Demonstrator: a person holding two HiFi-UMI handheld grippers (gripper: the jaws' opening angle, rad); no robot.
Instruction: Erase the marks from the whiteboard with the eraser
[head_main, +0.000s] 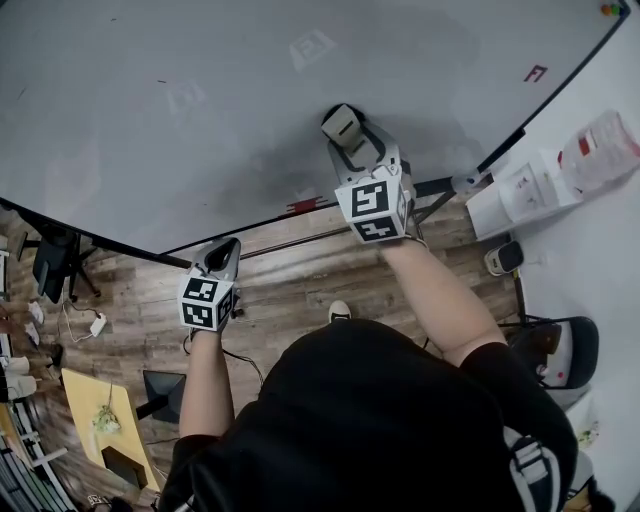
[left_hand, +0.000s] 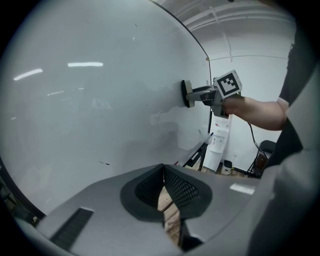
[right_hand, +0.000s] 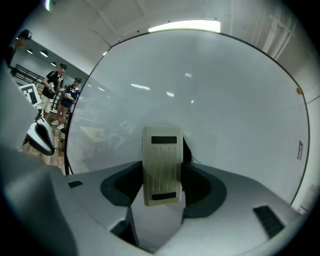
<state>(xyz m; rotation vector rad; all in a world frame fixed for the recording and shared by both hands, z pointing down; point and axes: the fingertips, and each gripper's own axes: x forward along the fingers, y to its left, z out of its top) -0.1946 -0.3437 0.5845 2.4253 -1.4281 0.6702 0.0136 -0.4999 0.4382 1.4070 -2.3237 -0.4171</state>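
Note:
The whiteboard (head_main: 200, 110) fills the top of the head view and is almost bare; a tiny dark dash (left_hand: 105, 163) shows low on it in the left gripper view. My right gripper (head_main: 345, 130) is shut on the cream eraser (right_hand: 161, 172), whose far face is pressed flat against the board. In the left gripper view the eraser (left_hand: 187, 94) meets the board at mid height. A thin dark line (right_hand: 194, 161) lies just right of it. My left gripper (head_main: 224, 250) hangs by the board's lower edge, shut with nothing in it.
A red mark (head_main: 535, 72) sits near the board's right edge, with coloured magnets (head_main: 610, 10) at its corner. A white water dispenser (head_main: 520, 190) and a black chair (head_main: 560, 350) stand to the right. A yellow table (head_main: 95, 400) is lower left. People (right_hand: 62, 87) stand far off.

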